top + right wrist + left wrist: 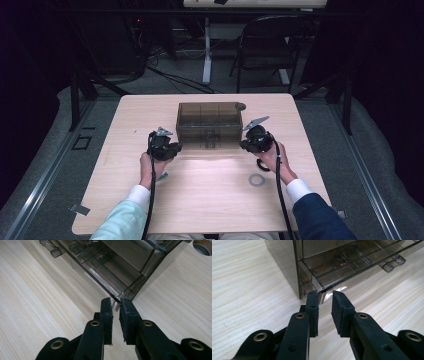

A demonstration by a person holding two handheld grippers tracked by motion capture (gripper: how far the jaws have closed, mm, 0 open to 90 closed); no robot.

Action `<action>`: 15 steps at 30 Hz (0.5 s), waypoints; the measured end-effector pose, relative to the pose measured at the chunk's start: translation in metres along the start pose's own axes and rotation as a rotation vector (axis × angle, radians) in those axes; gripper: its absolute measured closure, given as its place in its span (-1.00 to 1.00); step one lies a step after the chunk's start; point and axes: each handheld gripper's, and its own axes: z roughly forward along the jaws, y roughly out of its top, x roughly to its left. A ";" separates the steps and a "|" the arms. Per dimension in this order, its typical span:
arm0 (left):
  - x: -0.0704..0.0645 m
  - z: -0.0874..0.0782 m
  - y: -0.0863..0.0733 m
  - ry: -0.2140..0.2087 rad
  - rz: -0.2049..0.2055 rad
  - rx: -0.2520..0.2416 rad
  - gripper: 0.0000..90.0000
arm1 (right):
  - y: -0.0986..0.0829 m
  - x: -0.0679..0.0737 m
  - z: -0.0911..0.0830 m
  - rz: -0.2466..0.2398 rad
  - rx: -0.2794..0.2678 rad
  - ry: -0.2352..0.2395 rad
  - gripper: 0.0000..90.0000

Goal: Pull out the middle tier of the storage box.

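Both grippers work at one smoky, see-through plastic drawer box (210, 120) that stands in the middle of the far half of the wooden table (210, 200). Left gripper (324, 298) has its jaws a narrow gap apart, with the near left bottom corner of the box's front between their tips; whether the pads press the plastic, I cannot tell. Right gripper (115, 302) likewise has a narrow gap, with the thin edge at the box's near right corner set between its tips, contact unclear.

The box is dark brown-grey and transparent, with thin walls, and dividers show through its top as three compartments side by side. A shallow drawer (337, 267) stands out slightly from its front, with small red-and-metal parts inside, too blurred to name. Two clear handle tabs (393, 263) jut from the front.

On the table near the box's right side lie one grey ring (257, 180) and one dark ring (262, 165) beside the right hand (274, 157).
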 end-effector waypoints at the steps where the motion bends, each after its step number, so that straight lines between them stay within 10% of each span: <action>1: 0.000 0.000 0.000 -0.003 -0.001 0.002 0.68 | -0.001 0.000 0.000 0.001 -0.003 0.003 0.82; 15: -0.003 -0.007 -0.004 -0.021 -0.010 0.020 0.70 | -0.005 0.005 -0.005 -0.003 0.008 0.018 0.83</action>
